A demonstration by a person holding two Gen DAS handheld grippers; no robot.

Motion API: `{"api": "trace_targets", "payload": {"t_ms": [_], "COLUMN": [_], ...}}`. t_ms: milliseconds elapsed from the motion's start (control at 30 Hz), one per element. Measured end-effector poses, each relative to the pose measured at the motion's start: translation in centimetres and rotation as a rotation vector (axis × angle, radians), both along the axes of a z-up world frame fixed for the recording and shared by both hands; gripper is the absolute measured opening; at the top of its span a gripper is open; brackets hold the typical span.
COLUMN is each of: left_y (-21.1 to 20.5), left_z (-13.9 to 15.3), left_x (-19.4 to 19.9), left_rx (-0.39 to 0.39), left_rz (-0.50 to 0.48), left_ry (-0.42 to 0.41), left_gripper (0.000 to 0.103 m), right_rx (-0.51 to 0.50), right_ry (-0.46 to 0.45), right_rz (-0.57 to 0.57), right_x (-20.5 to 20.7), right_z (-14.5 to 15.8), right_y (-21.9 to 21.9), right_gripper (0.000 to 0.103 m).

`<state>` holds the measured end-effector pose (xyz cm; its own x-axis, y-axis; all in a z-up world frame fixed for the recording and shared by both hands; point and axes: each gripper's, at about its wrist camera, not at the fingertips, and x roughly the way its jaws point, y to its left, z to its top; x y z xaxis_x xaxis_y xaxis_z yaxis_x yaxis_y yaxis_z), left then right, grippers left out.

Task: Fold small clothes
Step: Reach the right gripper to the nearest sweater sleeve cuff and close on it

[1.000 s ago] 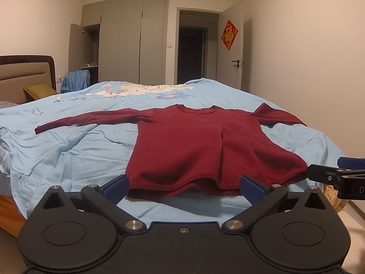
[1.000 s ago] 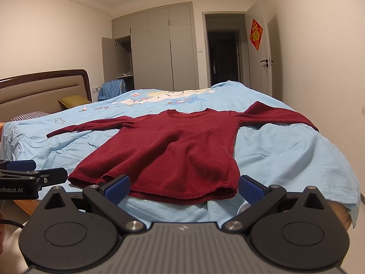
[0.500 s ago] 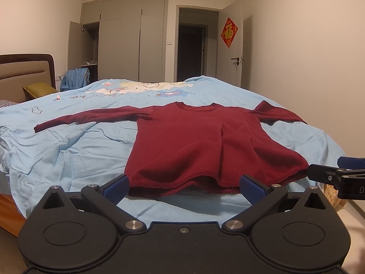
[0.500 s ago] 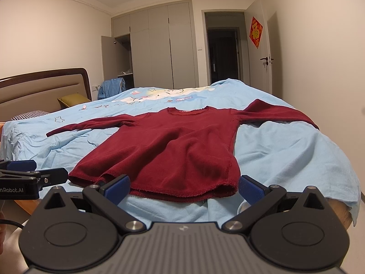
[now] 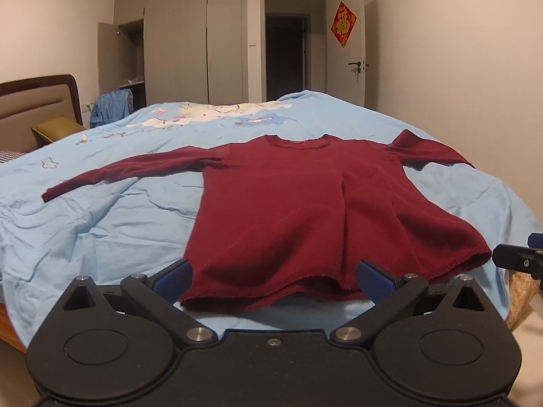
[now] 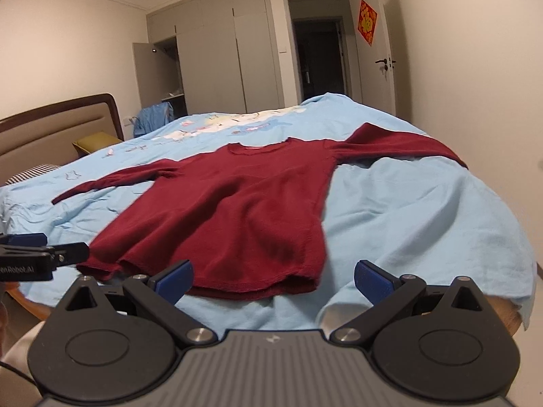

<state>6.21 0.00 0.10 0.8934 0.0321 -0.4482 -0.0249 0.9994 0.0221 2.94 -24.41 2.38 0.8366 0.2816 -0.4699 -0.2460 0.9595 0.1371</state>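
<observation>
Dark red long-sleeved top [image 5: 305, 203] spread flat, front up, on light blue bedsheet [image 5: 101, 230]. Neckline toward far side of bed, hem [image 5: 271, 295] at near edge, just short of drop-off. Both sleeves stretched outward; right sleeve [image 6: 400, 142] trails toward bed's right edge, cuff not clearly seen. Laid out this way likely to give clean fold lines and easy reach to hem corners.

Left claw [image 5: 273, 279] wide apart, holding nothing, hovering just before hem; blue pads [image 5: 173, 279] bracket left half of hem. Right claw [image 6: 273, 279] likewise wide apart and bare, positioned before right hem corner [image 6: 312, 281]. Each claw visible at edge of other's view: right claw tip at far right in left wrist view, left claw body at far left in right wrist view. Side by side, near each other, both short of cloth.

Judged: no fold made; approach stage. Paired stance suggests simultaneous pinch of two hem corners. Mild rumpling along hem and a lengthwise crease [image 5: 342, 203] down body. Risk judged: pinching sheet together with top, since both are soft and lie in contact.

Wardrobe [image 5: 190, 44], open doorway [image 5: 286, 57] and headboard [image 5: 37, 101] behind; not involved.
</observation>
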Motion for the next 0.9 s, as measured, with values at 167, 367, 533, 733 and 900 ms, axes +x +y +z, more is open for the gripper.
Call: {"api": "trace_targets", "payload": {"t_ms": [167, 367, 533, 733, 900], "left_y": [-0.4, -1.1, -0.9, -0.4, -0.7], "left_z": [0.3, 0.3, -0.1, -0.8, -1.1], "left_x": [3.8, 9.5, 14.6, 20.3, 24.2], "left_rx": [-0.001, 0.006, -0.004, -0.009, 0.007], "left_rz": [-0.029, -0.037, 0.019, 0.082, 0.059], "left_ry": [0.035, 0.073, 0.072, 0.046, -0.002], "left_gripper": [0.102, 0.102, 0.102, 0.102, 0.102], "right_rx": [-0.018, 0.005, 0.018, 0.028, 0.043], "right_ry": [-0.009, 0.008, 0.044, 0.053, 0.041], "right_rz": [-0.068, -0.145, -0.187, -0.248, -0.287], "right_x": [2.7, 6.4, 9.6, 12.5, 14.6], "right_z": [0.2, -0.6, -1.8, -2.9, -3.1], "right_y": [-1.4, -3.3, -4.5, -6.3, -8.6], "right_gripper": [0.103, 0.103, 0.103, 0.103, 0.103]}}
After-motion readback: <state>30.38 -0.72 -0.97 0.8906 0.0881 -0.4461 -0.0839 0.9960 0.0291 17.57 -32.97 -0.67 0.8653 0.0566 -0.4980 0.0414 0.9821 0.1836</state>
